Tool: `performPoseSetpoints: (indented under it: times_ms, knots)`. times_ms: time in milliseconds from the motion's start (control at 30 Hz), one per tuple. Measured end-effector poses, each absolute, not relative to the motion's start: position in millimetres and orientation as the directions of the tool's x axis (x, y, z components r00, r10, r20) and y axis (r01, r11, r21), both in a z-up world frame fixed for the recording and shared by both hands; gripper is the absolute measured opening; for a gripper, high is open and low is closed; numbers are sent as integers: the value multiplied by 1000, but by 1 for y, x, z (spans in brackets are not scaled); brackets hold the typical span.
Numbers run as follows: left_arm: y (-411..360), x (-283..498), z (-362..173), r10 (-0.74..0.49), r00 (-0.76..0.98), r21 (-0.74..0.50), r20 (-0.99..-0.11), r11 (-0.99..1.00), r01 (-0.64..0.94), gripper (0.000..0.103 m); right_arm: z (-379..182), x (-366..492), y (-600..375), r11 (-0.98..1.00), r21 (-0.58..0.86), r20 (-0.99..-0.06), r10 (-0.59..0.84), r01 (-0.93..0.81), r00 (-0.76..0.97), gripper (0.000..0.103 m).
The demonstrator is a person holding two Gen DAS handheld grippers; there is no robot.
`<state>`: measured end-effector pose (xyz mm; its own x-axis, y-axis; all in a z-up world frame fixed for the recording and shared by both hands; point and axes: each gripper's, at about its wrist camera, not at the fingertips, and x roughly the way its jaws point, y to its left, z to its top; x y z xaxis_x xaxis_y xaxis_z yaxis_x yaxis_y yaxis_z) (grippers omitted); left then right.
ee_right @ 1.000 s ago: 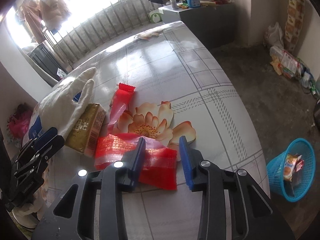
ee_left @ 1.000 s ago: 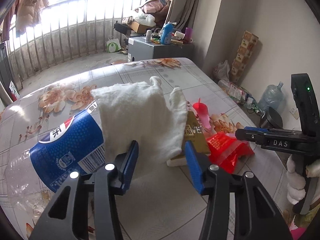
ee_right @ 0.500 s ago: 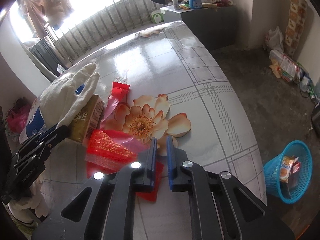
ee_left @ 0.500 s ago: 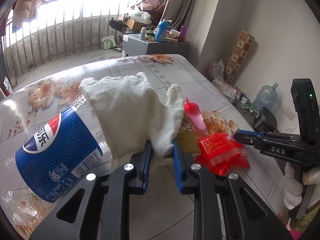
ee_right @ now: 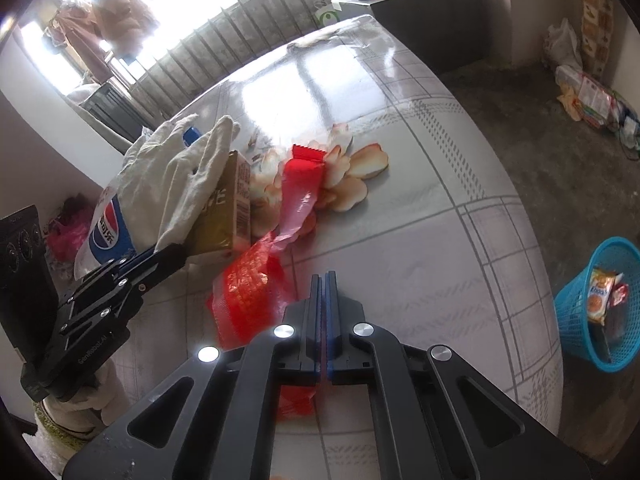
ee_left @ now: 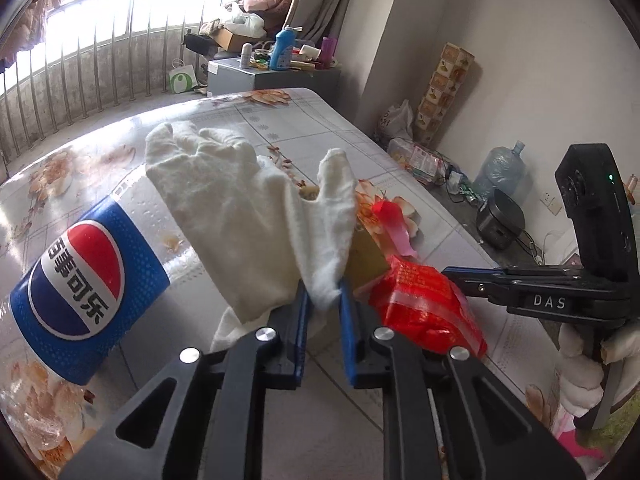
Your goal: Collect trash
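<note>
A white glove [ee_left: 240,208] lies draped over a clear Pepsi bottle [ee_left: 80,280] and a brown drink carton [ee_left: 366,256] on the flowered table [ee_left: 280,120]. My left gripper [ee_left: 323,292] is closing, and its blue pads pinch the glove's near edge. A crumpled red plastic bag [ee_right: 248,288] lies in front of the carton [ee_right: 228,216]. My right gripper [ee_right: 324,276] is shut on the bag's film, and red shows between and below the pads. A long red wrapper [ee_right: 300,188] lies just beyond the bag.
A blue basket [ee_right: 600,304] with wrappers inside stands on the floor past the table's right edge. A grey cabinet [ee_left: 272,76] with bottles stands behind the table. A water jug [ee_left: 500,168], a black pot and bags sit along the wall.
Both grippers went from open to closed. The left one closed on the glove's edge and the right one on the red bag, whose near part now looks pulled up off the table.
</note>
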<state>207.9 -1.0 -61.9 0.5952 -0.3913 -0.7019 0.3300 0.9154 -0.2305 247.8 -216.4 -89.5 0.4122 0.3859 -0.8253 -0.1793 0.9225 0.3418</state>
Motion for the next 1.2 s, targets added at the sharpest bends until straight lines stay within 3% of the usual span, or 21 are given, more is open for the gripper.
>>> performPoseSetpoints:
  times_ms: [533, 667, 900, 1100, 1200]
  knots:
    - [-26, 139, -67, -476, 508, -310, -718, 872, 379, 9, -85, 219, -264, 887, 443, -811, 457, -126, 364, 1]
    - [-22, 133, -66, -473, 500, -316, -725, 874, 369, 10, -85, 214, -293, 816, 573, -747, 558, -74, 361, 6]
    - [-30, 134, -67, -460, 494, -302, -738, 879, 368, 10, -87, 206, -321, 663, 748, -609, 706, -35, 362, 32]
    - [-33, 135, -68, -454, 494, -292, -742, 881, 372, 10, -76, 188, -307, 616, 778, -548, 761, -123, 347, 33]
    - [-33, 134, -68, -454, 494, -291, -742, 881, 373, 10, -74, 187, -294, 657, 736, -583, 738, -164, 339, 33]
